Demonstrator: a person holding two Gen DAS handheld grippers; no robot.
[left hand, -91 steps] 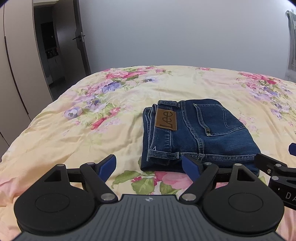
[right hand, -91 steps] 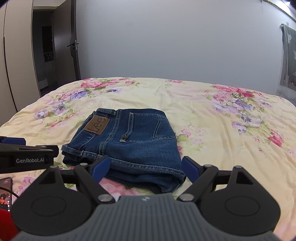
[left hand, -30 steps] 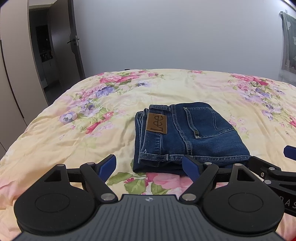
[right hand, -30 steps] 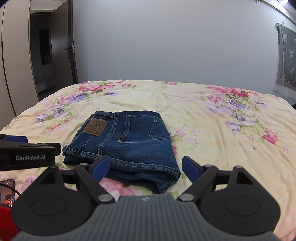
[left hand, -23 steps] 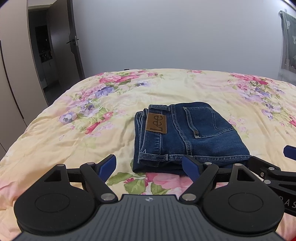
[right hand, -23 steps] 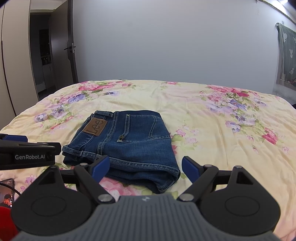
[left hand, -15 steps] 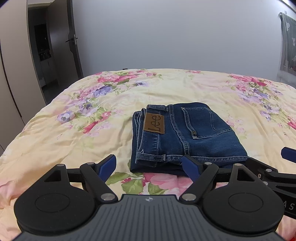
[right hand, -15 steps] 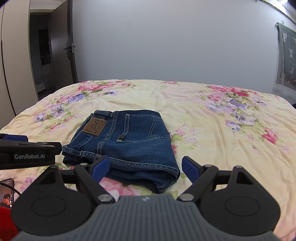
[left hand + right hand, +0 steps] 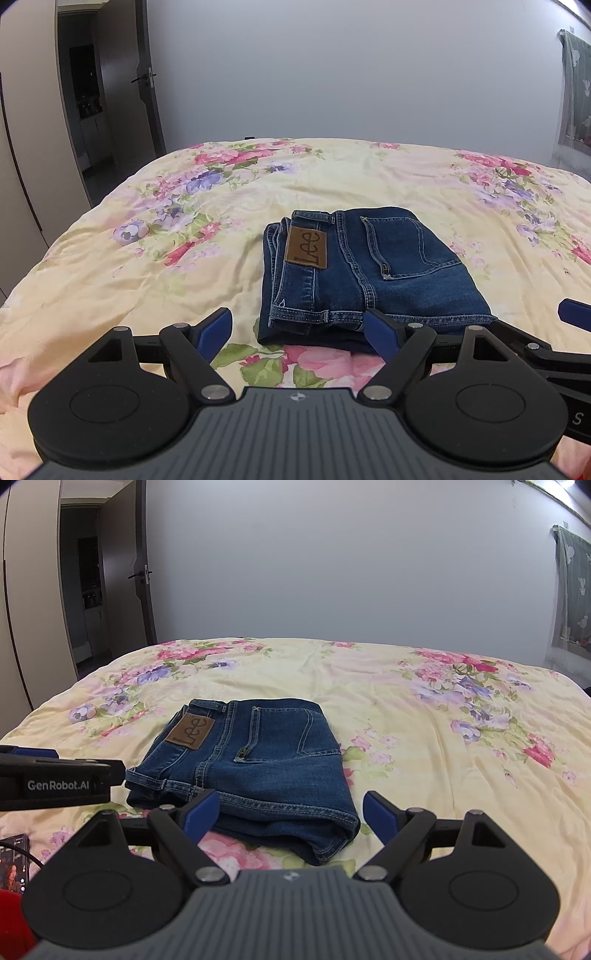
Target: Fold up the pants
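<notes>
Dark blue jeans (image 9: 365,269) lie folded into a compact rectangle on the floral bed cover, brown Lee patch and back pocket facing up. They also show in the right wrist view (image 9: 251,760). My left gripper (image 9: 301,334) is open and empty, held just short of the jeans' near edge. My right gripper (image 9: 291,812) is open and empty, held just short of the near right corner of the jeans. The left gripper's side shows at the left of the right wrist view (image 9: 55,782).
The bed cover (image 9: 147,258) is pale yellow with pink and purple flowers. An open dark door (image 9: 144,92) and wardrobe stand at the left. A curtain (image 9: 572,602) hangs at the right. A phone (image 9: 13,864) lies at the bed's near left.
Both grippers have drawn back and risen a little from the folded jeans. The jeans have not moved.
</notes>
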